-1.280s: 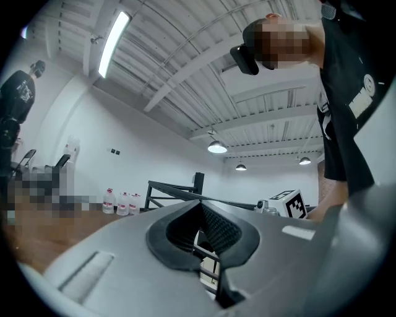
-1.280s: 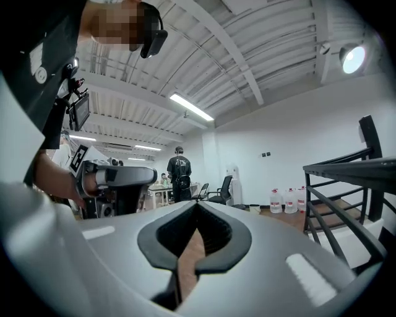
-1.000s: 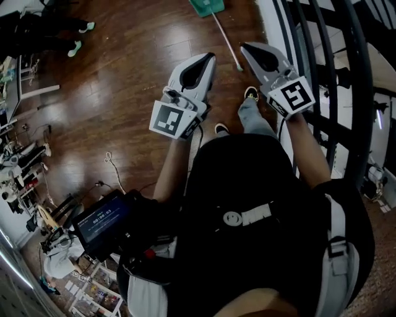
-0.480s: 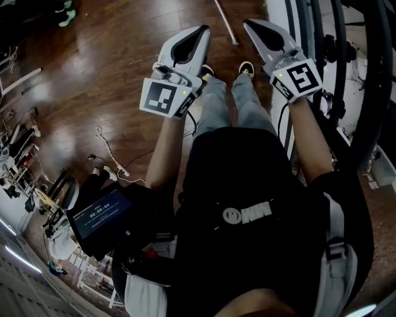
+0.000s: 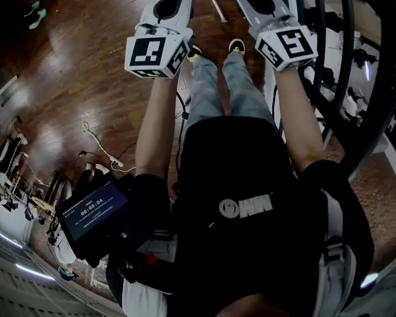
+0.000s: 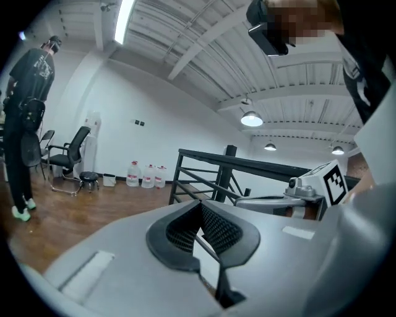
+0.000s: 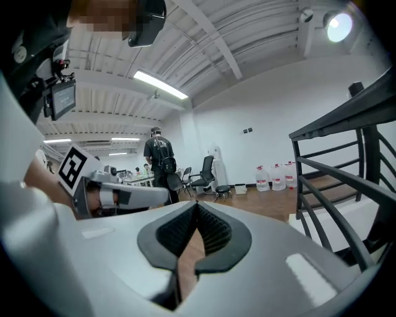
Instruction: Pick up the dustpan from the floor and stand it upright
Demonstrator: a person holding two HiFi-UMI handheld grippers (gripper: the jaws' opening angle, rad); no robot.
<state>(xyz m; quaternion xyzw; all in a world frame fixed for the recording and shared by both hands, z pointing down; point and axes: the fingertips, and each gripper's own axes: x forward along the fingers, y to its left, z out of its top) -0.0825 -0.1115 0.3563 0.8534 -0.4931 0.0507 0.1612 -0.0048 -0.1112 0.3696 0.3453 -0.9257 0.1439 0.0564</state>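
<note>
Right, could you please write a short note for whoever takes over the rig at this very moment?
Left claw: shut, nothing in it, held out in front.
Right claw: shut, nothing in it, held out beside the left one.
Dustpan: the pan shows in no view. A thin white rod on the wooden floor, at the head view's top edge, may be its handle.
Done: nothing yet, no grasp made.
Left: find the dustpan, open a claw, pick it up and stand it upright.

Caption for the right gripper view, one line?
Right gripper, jaws shut and empty, looks across a wood floor toward water jugs, chairs, a standing person and a black railing.
</note>
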